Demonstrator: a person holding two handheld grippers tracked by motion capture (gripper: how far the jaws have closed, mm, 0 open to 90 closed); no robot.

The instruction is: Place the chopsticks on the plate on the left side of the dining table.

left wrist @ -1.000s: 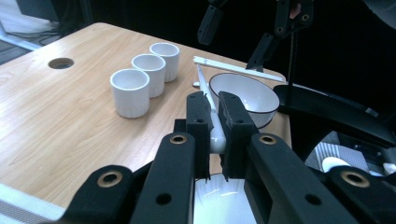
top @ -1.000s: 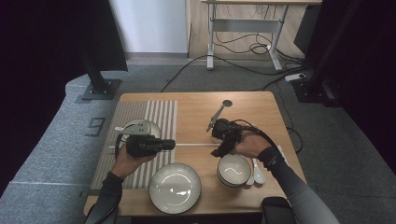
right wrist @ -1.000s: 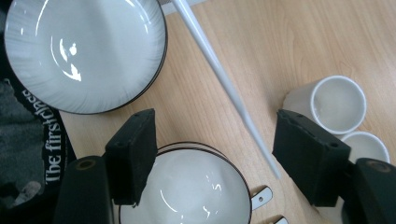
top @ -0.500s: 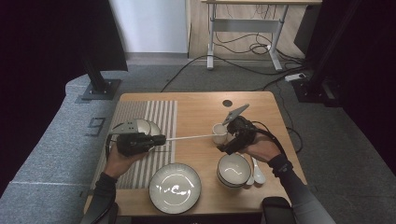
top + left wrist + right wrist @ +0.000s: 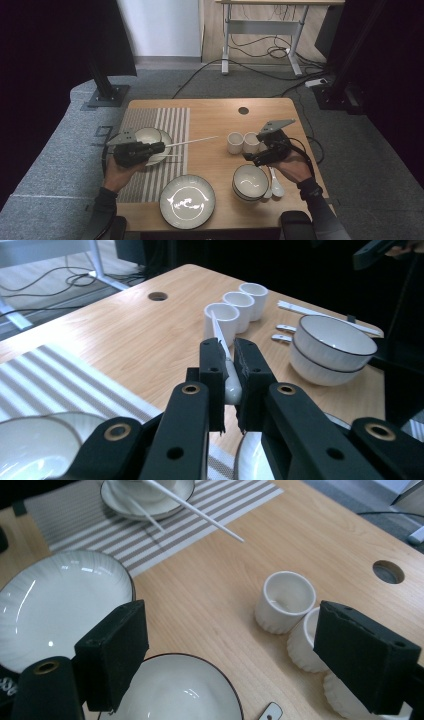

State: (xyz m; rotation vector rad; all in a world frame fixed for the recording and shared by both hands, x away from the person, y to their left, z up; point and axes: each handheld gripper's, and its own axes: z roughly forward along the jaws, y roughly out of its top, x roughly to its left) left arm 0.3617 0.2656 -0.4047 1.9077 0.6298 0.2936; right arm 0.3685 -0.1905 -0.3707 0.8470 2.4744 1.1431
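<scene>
Over the striped mat (image 5: 150, 150), the left gripper (image 5: 228, 371) clamps a white chopstick (image 5: 192, 142) — right gripper (image 5: 250, 655) jaws just opened, nothing between.

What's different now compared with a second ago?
The left gripper, shut on the white chopstick, carried it leftward over the striped placemat. The right gripper, which met the chopstick's far end, has let go; its jaws have just been opening, nothing between them, and it drew back right of the cups. Plate, bowls and spoons stayed put.
</scene>
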